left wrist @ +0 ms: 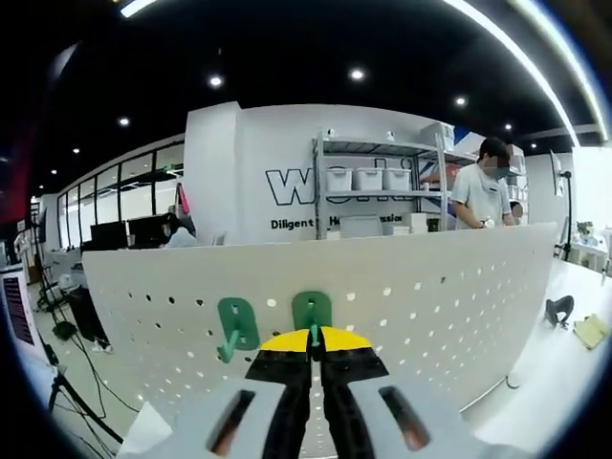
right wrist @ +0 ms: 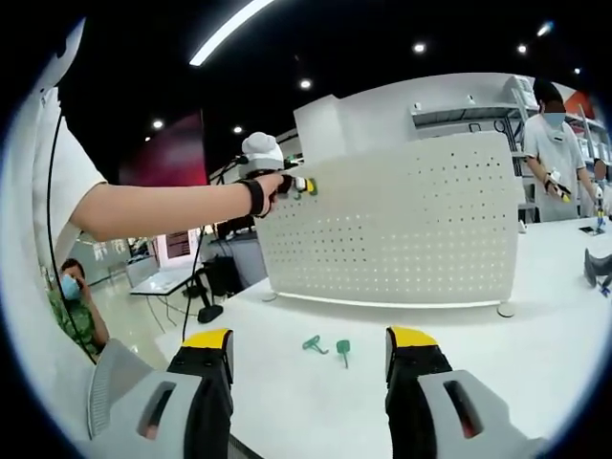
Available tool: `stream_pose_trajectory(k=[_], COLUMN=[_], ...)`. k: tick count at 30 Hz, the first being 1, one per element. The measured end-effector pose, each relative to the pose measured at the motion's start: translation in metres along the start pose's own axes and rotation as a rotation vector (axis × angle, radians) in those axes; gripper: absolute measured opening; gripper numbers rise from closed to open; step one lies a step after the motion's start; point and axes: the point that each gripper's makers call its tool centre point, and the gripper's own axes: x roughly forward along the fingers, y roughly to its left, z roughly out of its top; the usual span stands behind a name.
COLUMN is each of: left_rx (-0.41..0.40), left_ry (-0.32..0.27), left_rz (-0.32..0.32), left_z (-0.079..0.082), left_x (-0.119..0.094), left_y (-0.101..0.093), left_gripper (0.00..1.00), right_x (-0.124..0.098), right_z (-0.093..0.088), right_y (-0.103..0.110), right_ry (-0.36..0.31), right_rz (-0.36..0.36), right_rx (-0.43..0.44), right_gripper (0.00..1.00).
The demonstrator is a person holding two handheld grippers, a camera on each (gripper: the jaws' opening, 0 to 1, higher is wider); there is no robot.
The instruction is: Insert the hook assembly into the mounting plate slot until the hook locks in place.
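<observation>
Lighting is bright and even in both views, supplied by ceiling strip lights (left wrist: 516,53) and small round spotlights (left wrist: 357,74) against a dark ceiling. The white pegboard (right wrist: 402,225) and table (right wrist: 497,354) reflect strongly; the table's far right end nearly washes out in the left gripper view. Shadows are soft and faint. Fisheye distortion bends straight edges near the rim. Focus is acceptable, though distant detail is slightly soft.
</observation>
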Motion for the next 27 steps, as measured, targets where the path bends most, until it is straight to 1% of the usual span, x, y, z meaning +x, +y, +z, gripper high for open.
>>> stream_pose_trajectory(k=[2, 3, 6, 11, 13, 15, 17, 19, 20, 21, 27], left_rx=[0.004, 0.020, 0.046, 0.019, 0.036, 0.034, 0.044, 0.047, 0.044, 0.052, 0.044], left_ry=[-0.010, -0.015, -0.011, -0.012, -0.015, -0.022, -0.050, -0.058, -0.057, -0.053, -0.051], left_rz=[-0.001, 0.002, 0.001, -0.018, -0.018, -0.012, -0.007, -0.018, -0.026, -0.017, -0.022], left_z=[-0.001, 0.000, 0.000, 0.001, 0.001, 0.003, 0.009, 0.012, 0.012, 0.012, 0.011], left_x=[-0.002, -0.002, 0.001, 0.000, 0.000, -0.002, -0.003, -0.002, -0.001, -0.001, -0.001], left_y=[-0.001, -0.002, -0.001, -0.001, -0.001, -0.001, -0.001, -0.003, -0.004, -0.002, -0.002], left_gripper=[0.02, 0.02, 0.03, 0.04, 0.04, 0.05, 0.05, 0.05, 0.05, 0.04, 0.05], right_x=[0.000, 0.001, 0.002, 0.001, 0.000, 0.000, 0.000, 0.000, 0.001, 0.001, 0.001], right_z=[0.000, 0.001, 0.002, 0.000, 0.001, 0.001, 0.001, 0.001, 0.000, 0.000, -0.001], right_y=[0.000, 0.001, 0.004, 0.003, 0.003, 0.002, 0.001, 0.002, 0.002, 0.002, 0.002], right_ry=[-0.001, -0.002, -0.006, -0.002, -0.005, -0.004, -0.005, -0.005, -0.003, 0.001, 0.002], right_rz=[0.000, 0.002, 0.011, 0.008, 0.006, 0.005, 0.002, 0.003, 0.005, 0.005, 0.005], right_rx=[0.001, 0.002, -0.003, 0.001, 0.003, 0.006, 0.003, 0.008, 0.006, 0.005, 0.008], right_gripper=[0.66, 0.65, 0.65, 0.65, 0.65, 0.65, 0.65, 0.65, 0.65, 0.65, 0.64])
